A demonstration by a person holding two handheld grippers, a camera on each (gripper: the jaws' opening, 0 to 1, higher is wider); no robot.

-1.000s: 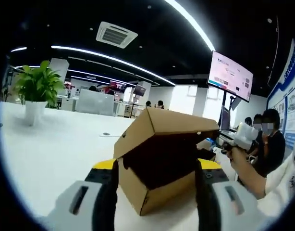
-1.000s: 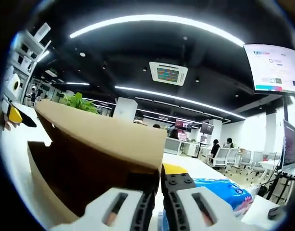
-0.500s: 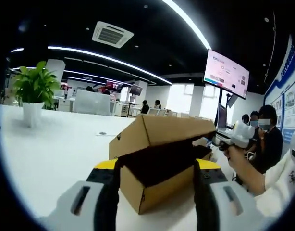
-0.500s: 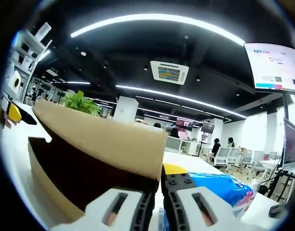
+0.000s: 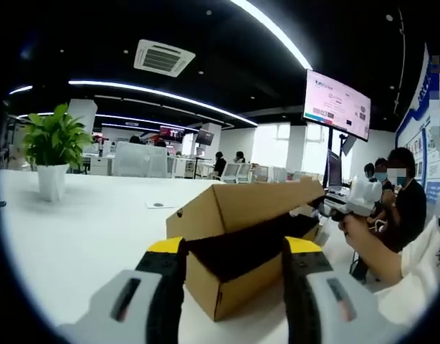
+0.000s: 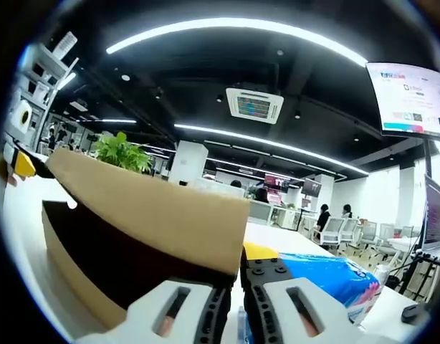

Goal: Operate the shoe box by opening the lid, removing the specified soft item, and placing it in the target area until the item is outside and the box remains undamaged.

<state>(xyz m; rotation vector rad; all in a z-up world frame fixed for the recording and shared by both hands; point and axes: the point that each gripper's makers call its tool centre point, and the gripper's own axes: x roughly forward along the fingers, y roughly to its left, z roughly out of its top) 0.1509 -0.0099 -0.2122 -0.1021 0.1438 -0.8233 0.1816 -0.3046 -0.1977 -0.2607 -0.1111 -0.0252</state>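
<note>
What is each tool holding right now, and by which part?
The right tool pinches the shoe box lid at its front edge. The left tool is open, holding nothing.

A potted plant (image 5: pixel 53 147) stands on the white table (image 5: pixel 84 229).

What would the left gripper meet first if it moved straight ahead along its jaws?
Probably the near end of the shoe box, which sits between the open jaws of the left gripper; depth is uncertain.
</note>
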